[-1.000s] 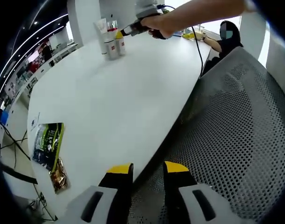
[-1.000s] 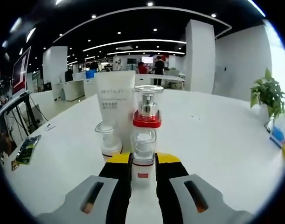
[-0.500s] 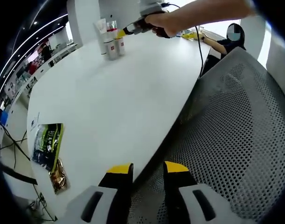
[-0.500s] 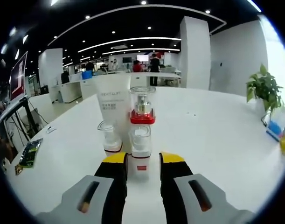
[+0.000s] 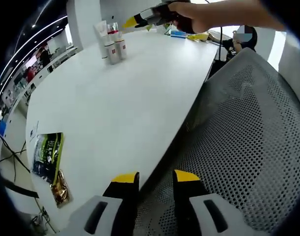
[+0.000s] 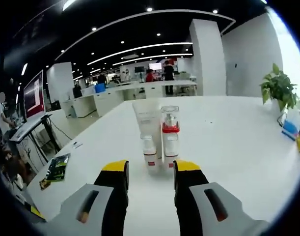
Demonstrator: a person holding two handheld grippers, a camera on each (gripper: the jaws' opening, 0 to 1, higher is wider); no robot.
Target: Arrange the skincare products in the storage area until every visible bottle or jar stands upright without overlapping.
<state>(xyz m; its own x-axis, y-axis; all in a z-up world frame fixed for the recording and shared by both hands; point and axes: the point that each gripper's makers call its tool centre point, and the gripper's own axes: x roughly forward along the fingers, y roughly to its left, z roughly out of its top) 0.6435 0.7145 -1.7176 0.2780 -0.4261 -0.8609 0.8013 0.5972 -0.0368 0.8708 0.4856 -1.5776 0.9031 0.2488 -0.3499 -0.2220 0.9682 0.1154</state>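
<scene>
White table [image 5: 115, 93]; red-collared clear bottle [image 6: 170, 137]; white tube [image 6: 146, 118]; green packet [image 5: 46, 153]; grey perforated chair [image 5: 243, 142]

- My left gripper view sat low at the near edge of the white table [image 5: 120, 98], above a mesh chair back [image 5: 248, 147], and faced along the tabletop toward its far end.
- My right gripper view hung near the skincare bottles [image 6: 160, 140], looking level across the table into the office.
- Both views shared that table, the bottles [image 5: 110, 42], far off in the left one, and a green packet [image 5: 47, 153] [image 6: 56, 167].
</scene>
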